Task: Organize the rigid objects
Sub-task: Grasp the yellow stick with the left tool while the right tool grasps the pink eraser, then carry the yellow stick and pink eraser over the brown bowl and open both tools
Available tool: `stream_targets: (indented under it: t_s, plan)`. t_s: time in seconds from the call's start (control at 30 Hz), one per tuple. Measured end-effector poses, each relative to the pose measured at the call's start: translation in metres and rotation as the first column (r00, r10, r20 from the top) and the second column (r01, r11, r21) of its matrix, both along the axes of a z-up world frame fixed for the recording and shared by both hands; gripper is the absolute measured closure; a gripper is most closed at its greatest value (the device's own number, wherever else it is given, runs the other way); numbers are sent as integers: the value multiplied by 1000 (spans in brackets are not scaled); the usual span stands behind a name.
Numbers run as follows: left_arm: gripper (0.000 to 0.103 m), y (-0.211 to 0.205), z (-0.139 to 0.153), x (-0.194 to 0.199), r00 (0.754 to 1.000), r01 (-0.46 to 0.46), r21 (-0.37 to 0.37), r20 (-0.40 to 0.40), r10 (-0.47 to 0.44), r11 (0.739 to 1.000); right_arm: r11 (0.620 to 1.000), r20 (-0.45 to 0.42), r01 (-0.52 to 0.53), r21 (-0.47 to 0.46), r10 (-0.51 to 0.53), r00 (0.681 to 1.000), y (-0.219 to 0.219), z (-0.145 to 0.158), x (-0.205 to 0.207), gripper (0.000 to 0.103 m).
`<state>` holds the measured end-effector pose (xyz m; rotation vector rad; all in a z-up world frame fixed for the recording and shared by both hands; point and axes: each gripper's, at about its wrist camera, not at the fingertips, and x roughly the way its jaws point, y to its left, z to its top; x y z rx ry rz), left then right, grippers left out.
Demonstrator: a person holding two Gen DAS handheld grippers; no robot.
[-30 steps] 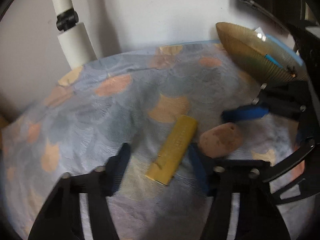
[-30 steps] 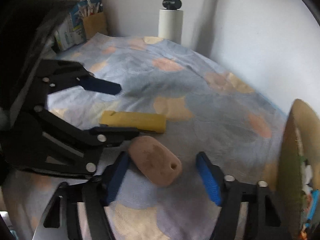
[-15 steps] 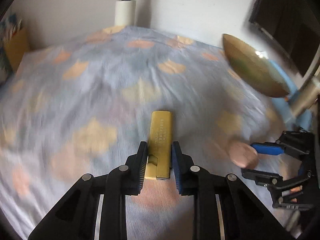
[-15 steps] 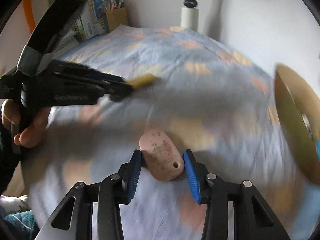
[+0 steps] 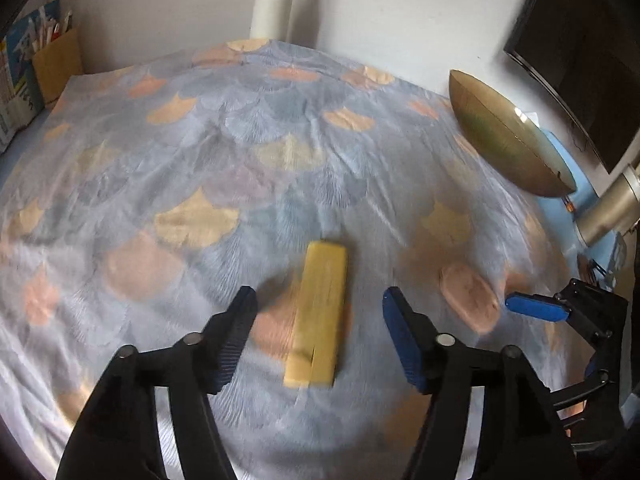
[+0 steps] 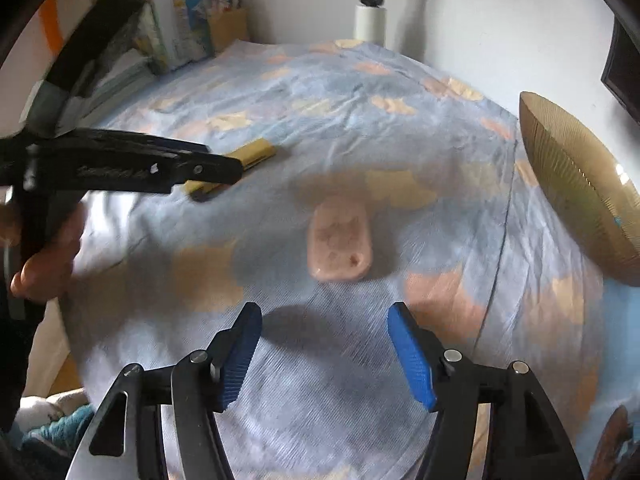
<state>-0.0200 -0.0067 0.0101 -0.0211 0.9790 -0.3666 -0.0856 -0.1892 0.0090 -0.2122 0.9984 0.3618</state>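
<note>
A yellow rectangular block [image 5: 319,312] lies on the patterned blue cloth [image 5: 248,168], between the open fingers of my left gripper [image 5: 316,316], which do not touch it. A pink rounded stone-like piece [image 6: 340,240] lies on the cloth ahead of my open, empty right gripper [image 6: 324,344]. In the left wrist view the pink piece [image 5: 470,296] sits right of the block, next to the right gripper's blue fingertip [image 5: 534,307]. In the right wrist view the left gripper partly hides the yellow block [image 6: 250,152].
A golden ribbed bowl [image 5: 508,144] stands tilted on its edge at the right [image 6: 580,188]. A white lamp post [image 5: 272,8] rises at the back. A brown box with papers and books [image 5: 52,60] stands at the back left. A dark screen [image 5: 576,40] is far right.
Both grippers were shut on their objects half a second ago. Both have now opened and let go; the yellow block and pink piece lie on the cloth. The right gripper has drawn back.
</note>
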Motion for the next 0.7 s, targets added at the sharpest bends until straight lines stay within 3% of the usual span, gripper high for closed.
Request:
stream_targets:
  t_s: [0.2, 0.27, 0.33, 0.4, 0.47, 0.57, 0.7]
  plan:
    - [39, -18, -3, -1, 998, 9, 124, 54, -15, 992, 999, 15, 51, 8, -51, 999, 5, -1, 31, 39]
    - [41, -22, -4, -5, 998, 8, 158, 67, -18, 987, 999, 29, 46, 16, -47, 998, 9, -1, 31, 44]
    - [56, -26, -4, -9, 996, 18, 173, 82, -32, 985, 998, 50, 56, 25, -57, 997, 10, -1, 31, 51]
    - [81, -29, -2, -11, 995, 33, 158, 84, -46, 987, 998, 74, 55, 27, -57, 996, 14, -1, 29, 57]
    - [82, -27, -1, -9, 997, 24, 139, 73, -34, 990, 999, 92, 42, 16, -43, 995, 18, 0, 23, 68]
    - [82, -13, 4, -4, 999, -8, 23, 40, 7, 1000, 997, 62, -6, 73, 2, 998, 20, 2, 14, 68]
    - [82, -10, 17, -11, 996, -20, -7, 84, 21, 1000, 992, 59, -34, 120, 27, 998, 16, 3, -18, 68]
